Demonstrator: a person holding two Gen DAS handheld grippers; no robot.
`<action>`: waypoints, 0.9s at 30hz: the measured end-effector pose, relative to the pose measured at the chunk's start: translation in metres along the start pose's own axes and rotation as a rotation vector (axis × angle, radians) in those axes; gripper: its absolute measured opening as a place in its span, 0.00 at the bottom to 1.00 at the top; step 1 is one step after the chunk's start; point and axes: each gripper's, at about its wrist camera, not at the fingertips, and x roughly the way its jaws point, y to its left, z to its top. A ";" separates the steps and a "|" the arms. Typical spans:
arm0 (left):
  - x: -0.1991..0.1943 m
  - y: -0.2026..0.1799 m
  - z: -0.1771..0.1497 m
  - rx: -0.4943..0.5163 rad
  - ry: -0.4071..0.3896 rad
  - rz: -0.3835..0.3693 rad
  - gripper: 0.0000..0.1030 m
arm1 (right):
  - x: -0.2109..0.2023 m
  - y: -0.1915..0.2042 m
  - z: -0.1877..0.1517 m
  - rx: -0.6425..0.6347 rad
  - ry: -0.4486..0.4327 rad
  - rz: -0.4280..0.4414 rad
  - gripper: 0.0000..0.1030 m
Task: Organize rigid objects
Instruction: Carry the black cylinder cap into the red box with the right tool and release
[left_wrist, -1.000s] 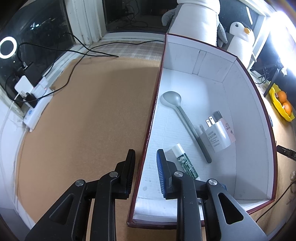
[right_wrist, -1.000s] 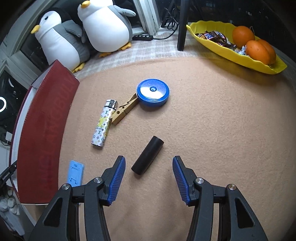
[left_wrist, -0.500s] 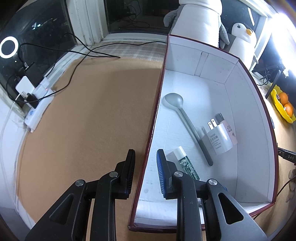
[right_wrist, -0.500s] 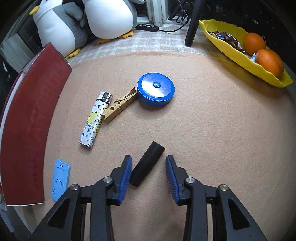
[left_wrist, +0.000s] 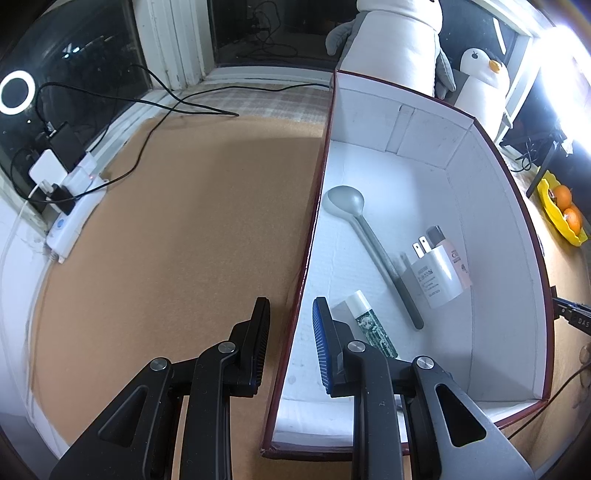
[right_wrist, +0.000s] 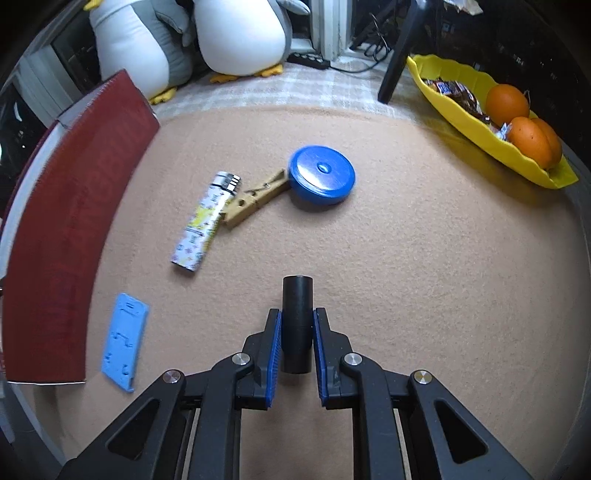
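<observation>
In the right wrist view, my right gripper (right_wrist: 297, 314) is closing; a black cylinder (right_wrist: 297, 295) stands between its blue pads, which touch its sides. On the tan mat beyond lie a patterned lighter (right_wrist: 205, 221), a wooden clothespin (right_wrist: 255, 201), a round blue case (right_wrist: 321, 179) and a flat blue piece (right_wrist: 125, 339). The dark red box (right_wrist: 66, 229) is at the left. In the left wrist view, my left gripper (left_wrist: 290, 306) straddles the box's left wall (left_wrist: 317, 206), its jaws apart and clear of it. Inside lie a grey spoon (left_wrist: 364, 236), a white plug adapter (left_wrist: 436, 277) and a green tube (left_wrist: 371, 325).
A yellow dish (right_wrist: 480, 136) with oranges and sweets sits at the far right. Two plush penguins (right_wrist: 240, 33) stand behind the mat. Left of the box, a white power strip (left_wrist: 74, 218) and black cables (left_wrist: 155, 122) lie along the mat's edge.
My right gripper's jaws have come together around the black cylinder, which now points straight ahead between them instead of lying slantwise. The left gripper and the box stand as before.
</observation>
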 end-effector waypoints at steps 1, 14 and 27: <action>-0.001 0.000 0.000 0.001 -0.003 -0.002 0.22 | -0.005 0.004 0.001 -0.007 -0.011 0.006 0.14; -0.017 0.004 -0.004 0.005 -0.048 -0.015 0.17 | -0.081 0.097 0.005 -0.174 -0.144 0.167 0.14; -0.026 0.005 -0.008 0.010 -0.084 -0.012 0.07 | -0.087 0.175 -0.007 -0.321 -0.134 0.262 0.14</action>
